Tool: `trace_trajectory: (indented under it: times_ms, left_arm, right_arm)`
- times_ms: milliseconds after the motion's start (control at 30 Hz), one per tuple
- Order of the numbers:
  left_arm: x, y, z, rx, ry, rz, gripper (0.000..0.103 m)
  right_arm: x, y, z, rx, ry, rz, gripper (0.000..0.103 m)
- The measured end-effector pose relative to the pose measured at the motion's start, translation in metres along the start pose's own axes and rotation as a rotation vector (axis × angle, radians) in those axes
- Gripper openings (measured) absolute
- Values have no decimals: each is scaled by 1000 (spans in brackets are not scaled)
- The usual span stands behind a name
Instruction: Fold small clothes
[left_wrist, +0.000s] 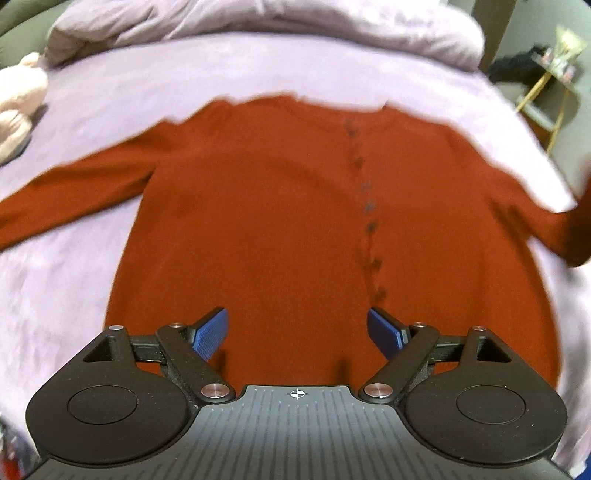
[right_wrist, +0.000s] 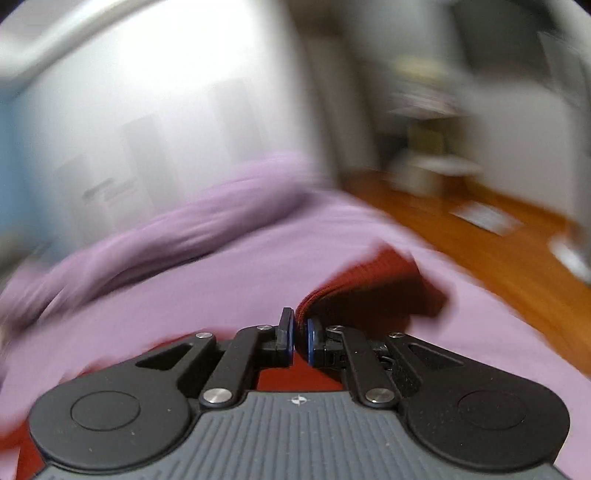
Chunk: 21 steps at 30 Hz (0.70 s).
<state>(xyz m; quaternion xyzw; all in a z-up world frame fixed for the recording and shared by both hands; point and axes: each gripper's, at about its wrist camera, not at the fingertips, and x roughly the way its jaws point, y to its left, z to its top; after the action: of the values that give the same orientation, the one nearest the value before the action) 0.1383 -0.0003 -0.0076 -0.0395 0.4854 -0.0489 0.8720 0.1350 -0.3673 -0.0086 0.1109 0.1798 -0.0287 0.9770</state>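
Observation:
A rust-red buttoned cardigan (left_wrist: 277, 206) lies flat on the lilac bed, both sleeves spread out to the sides and a row of dark buttons (left_wrist: 364, 192) running down it. My left gripper (left_wrist: 297, 321) hovers open over its near hem, with nothing between the blue pads (left_wrist: 210, 336). At the right edge of the left wrist view the right sleeve (left_wrist: 569, 232) lifts off the sheet. In the blurred right wrist view my right gripper (right_wrist: 299, 325) is shut on that sleeve's ribbed cuff (right_wrist: 373, 280), which bunches up beyond the fingertips.
The lilac sheet (left_wrist: 110, 110) covers the bed, with a bunched duvet (left_wrist: 258, 22) at the far end. A pale pink plush toy (left_wrist: 18, 107) lies at the left. A small side table with yellow legs (left_wrist: 546, 96) stands beyond the bed's right edge, over wooden floor (right_wrist: 498, 251).

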Motion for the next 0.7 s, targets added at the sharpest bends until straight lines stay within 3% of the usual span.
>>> trace_trajectory:
  times_ms: [67, 100, 200, 300, 433, 567, 633, 700]
  left_arm:
    - [2, 1, 12, -11, -31, -90, 87]
    - [5, 2, 18, -14, -34, -130, 87]
    - [22, 2, 31, -15, -23, -213, 82]
    - [47, 9, 41, -62, 10, -268, 77]
    - [85, 17, 52, -206, 95, -355, 64]
    - [104, 11, 61, -291, 108, -461, 63]
    - [114, 4, 63, -300, 129, -482, 61]
    - [127, 0, 64, -312, 175, -479, 50]
  right_arm:
    - [10, 50, -16, -115, 62, 127, 9]
    - [16, 69, -27, -155, 114, 173, 16]
    - [24, 88, -56, -151, 204, 214, 17]
    - [19, 79, -73, -64, 267, 191, 17]
    - [9, 55, -89, 18, 323, 144, 17]
    - [-5, 36, -101, 103, 327, 109, 19]
    - [-7, 27, -106, 141, 330, 103, 19]
    - [-7, 23, -109, 156, 337, 98, 19]
